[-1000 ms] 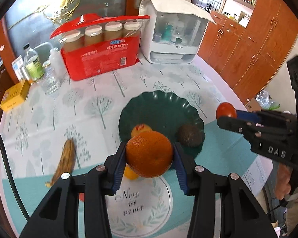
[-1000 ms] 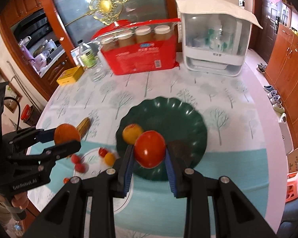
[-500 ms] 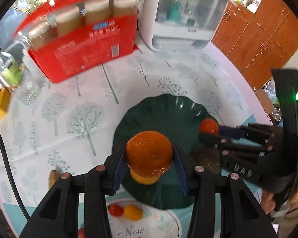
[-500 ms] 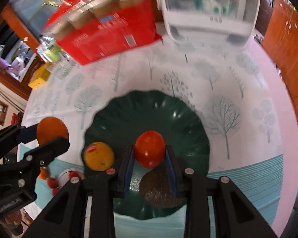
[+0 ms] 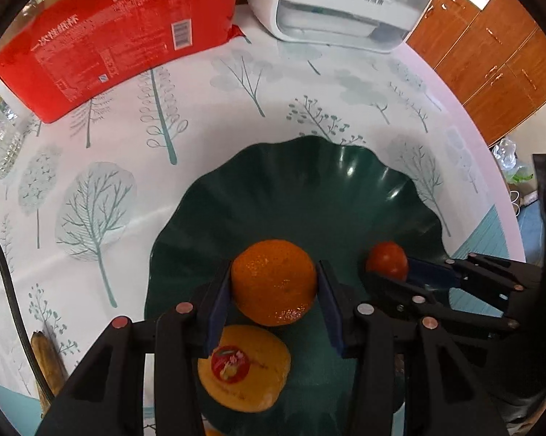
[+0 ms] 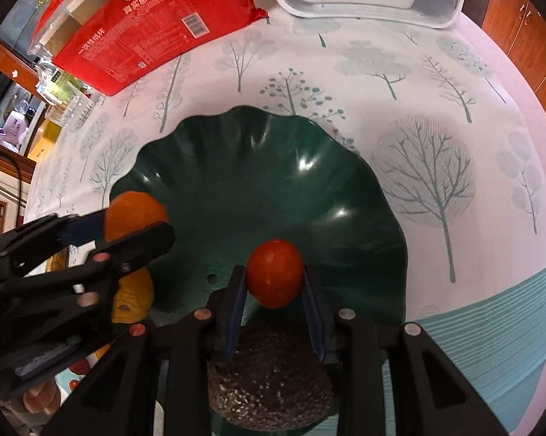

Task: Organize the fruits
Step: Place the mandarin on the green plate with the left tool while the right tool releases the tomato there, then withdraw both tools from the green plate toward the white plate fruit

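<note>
Both grippers point steeply down over the green plate [image 5: 345,189], which sits on the table [image 5: 236,101] with its tree-print cloth.

The left gripper [image 5: 274,283] has its jaws closed on an orange [image 5: 274,281], the blue pads pressing it on both sides. The orange hangs over the near left part of the plate, just above a yellow fruit [image 5: 243,378] with a red sticker that lies in the plate under the gripper.

The right gripper [image 6: 275,279] has its jaws narrow, clamped on a tomato [image 6: 275,278], one pad on each side. The tomato is over the near middle of the plate; whether it touches the plate I cannot tell. Right below it, close to the camera, a dark brown rough-skinned fruit [image 6: 269,388] lies in the plate, partly hidden by the gripper.

Seen from the left side, the right gripper reaches in from the right with the tomato at its tip, near the orange but apart from it.

Off the plate, a browned banana [image 5: 49,359] lies on the cloth at the left edge. At the far side of the table stand a red pack [image 5: 105,32] of cups and a white appliance [image 5: 345,3].
</note>
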The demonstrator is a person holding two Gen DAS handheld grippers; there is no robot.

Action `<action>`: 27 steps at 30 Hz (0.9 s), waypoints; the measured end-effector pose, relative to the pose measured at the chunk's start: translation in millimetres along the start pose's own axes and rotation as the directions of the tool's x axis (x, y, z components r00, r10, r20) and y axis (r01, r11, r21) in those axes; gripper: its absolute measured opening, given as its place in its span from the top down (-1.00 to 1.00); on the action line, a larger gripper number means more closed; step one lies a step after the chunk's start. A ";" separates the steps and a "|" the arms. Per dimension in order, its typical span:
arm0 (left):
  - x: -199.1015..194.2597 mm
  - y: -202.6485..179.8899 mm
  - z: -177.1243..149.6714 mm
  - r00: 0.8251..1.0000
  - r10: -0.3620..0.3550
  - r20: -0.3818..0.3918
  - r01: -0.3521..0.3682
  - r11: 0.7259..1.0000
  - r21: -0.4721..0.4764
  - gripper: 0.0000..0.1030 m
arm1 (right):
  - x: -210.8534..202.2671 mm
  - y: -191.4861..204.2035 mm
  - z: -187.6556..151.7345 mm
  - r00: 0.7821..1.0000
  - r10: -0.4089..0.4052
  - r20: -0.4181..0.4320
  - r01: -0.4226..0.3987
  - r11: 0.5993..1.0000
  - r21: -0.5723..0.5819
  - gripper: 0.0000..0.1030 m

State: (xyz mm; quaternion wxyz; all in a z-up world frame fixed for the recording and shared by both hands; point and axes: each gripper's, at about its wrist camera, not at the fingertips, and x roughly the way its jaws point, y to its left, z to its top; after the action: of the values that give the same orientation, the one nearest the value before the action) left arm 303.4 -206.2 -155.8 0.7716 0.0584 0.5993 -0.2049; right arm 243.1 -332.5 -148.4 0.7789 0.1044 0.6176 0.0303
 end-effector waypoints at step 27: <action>-78.8 6.7 -33.4 0.989 0.123 0.088 -0.124 0.992 0.009 -0.66 | -52.4 21.6 -27.2 0.996 0.019 0.089 -0.018 1.000 -0.008 0.14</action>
State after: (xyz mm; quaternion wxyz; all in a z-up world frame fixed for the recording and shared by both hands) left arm 260.3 -169.5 -91.2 0.8078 0.0921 0.5587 -0.1636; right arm 206.2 -317.2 -99.9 0.8058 0.1085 0.5811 0.0351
